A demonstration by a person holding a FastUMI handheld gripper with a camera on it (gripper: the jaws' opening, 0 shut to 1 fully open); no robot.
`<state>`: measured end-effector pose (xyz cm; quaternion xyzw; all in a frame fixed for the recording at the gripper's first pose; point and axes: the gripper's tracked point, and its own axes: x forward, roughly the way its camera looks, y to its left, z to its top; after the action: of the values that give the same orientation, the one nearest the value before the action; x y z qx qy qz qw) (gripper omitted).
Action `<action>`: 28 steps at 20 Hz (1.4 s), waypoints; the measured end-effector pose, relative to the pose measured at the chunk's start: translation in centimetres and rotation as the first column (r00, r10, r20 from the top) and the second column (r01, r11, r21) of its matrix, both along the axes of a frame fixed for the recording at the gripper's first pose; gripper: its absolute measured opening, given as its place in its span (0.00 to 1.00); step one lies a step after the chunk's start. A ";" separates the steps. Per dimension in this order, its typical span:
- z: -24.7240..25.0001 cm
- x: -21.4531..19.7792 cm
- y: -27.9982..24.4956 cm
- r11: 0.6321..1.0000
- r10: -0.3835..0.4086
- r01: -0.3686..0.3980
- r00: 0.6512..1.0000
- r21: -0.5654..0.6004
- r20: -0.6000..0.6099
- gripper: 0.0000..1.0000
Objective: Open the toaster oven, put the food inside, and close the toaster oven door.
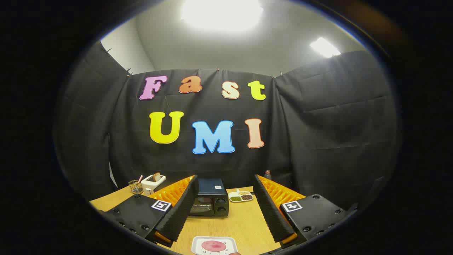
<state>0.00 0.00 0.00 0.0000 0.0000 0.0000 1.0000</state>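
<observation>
The toaster oven (211,198) stands at the far side of the wooden table (244,223), against the black cloth wall, its door shut. It sits beyond the fingers and shows between them, its left part hidden behind the left finger. Nearer, a white square plate (198,242) lies on the table between the fingers and holds a round pink piece of food (213,245). The gripper (224,209) hangs above the table with its jaws wide apart, holding nothing. Right of the oven lies a small white divided dish (241,196) with green, yellowish and dark contents in separate compartments. Left of the oven stands a white toaster (153,182), and beside that a wire holder (135,186) with a pink-tipped thing standing in it. A small bottle (267,174) stands behind the right finger.
</observation>
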 end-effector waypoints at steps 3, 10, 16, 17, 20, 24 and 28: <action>0.2 0.0 0.2 1.000 0.002 -0.002 1.000 0.006 0.002 0.98; 0.0 1.0 1.8 0.999 0.035 -0.034 0.999 0.026 -0.006 0.98; 0.0 3.8 4.6 0.995 0.095 -0.095 0.995 0.036 -0.008 0.98; -0.1 4.4 5.2 0.993 0.109 -0.108 0.994 0.038 -0.011 0.98; -0.4 6.7 7.2 0.988 0.148 -0.147 0.989 0.047 -0.011 0.98; -1.7 9.8 9.9 0.979 0.199 -0.197 0.980 0.059 -0.027 0.98; -3.7 12.8 12.3 0.969 0.239 -0.235 0.969 0.073 -0.056 0.98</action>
<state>12.81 12.27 -3.72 0.0329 0.0324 0.1195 0.9918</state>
